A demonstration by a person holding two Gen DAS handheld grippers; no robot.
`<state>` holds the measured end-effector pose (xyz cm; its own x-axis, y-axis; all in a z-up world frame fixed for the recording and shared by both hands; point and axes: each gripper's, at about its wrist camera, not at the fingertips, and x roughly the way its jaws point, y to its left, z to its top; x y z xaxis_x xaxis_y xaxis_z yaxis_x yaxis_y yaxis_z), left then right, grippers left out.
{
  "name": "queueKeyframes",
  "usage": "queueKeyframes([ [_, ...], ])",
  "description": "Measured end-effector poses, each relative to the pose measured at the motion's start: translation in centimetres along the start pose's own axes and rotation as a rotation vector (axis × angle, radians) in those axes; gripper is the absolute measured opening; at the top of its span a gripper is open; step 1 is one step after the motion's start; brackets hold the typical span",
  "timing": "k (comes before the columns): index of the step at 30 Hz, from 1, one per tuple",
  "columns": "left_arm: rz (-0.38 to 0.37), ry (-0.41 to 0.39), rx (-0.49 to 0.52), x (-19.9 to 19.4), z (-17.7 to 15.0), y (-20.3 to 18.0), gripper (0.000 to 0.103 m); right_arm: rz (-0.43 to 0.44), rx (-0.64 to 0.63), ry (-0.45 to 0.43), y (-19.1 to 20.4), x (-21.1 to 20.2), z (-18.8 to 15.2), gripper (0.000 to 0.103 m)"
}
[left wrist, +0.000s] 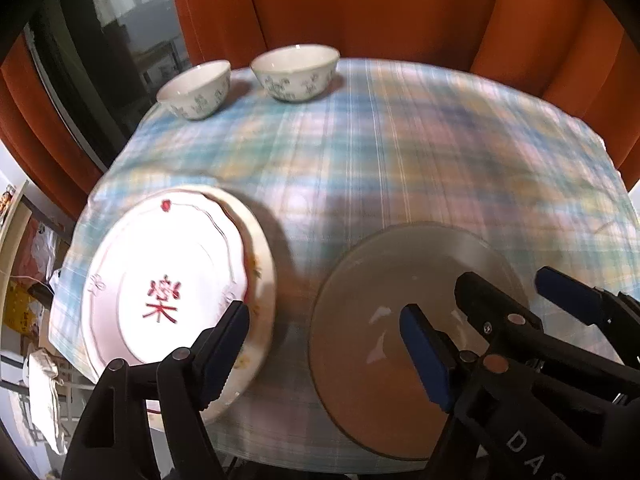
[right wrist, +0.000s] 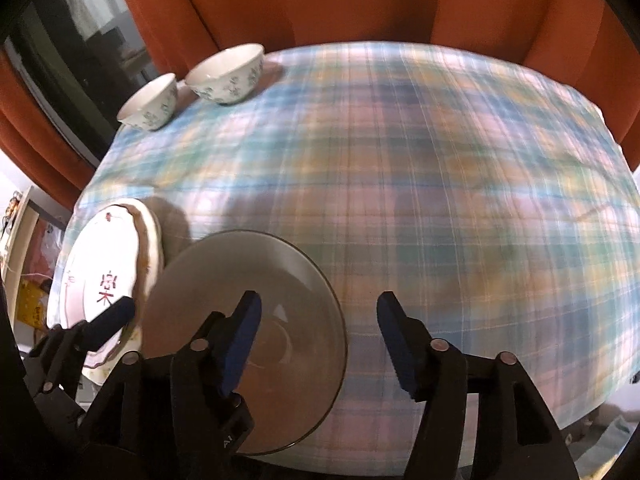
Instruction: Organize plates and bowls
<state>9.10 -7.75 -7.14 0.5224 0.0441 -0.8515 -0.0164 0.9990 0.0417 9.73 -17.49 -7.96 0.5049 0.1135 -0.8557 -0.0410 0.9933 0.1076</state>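
Left gripper point(left wrist: 324, 332) and right gripper point(right wrist: 318, 330) hovering with jaws apart, gripping nothing, over the grey glass plate point(right wrist: 224, 280) lying on the plaid tablecloth point(right wrist: 440, 200); stacked white plates point(left wrist: 168, 280) resting just left, two patterned bowls point(left wrist: 294, 72) sitting at the far edge

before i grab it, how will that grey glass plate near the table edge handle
The round grey glass plate looks rigid and probably brittle, so it likely won't flex but may chip. Its glossy reflections suggest a slippery grip. It lies flat on the plaid tablecloth, so it probably slides rather than tips.
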Motion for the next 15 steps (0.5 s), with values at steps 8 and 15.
queueKeyframes([
  [8,-0.020,-0.051,-0.023,-1.2,1.0,2.2,0.081,-0.031,-0.039,-0.065,1.8,-1.8,1.3,0.079],
  [15,-0.069,-0.077,-0.020,-1.6,2.4,5.7,0.081,-0.057,-0.018,-0.112,5.1,-2.6,2.4,0.080],
])
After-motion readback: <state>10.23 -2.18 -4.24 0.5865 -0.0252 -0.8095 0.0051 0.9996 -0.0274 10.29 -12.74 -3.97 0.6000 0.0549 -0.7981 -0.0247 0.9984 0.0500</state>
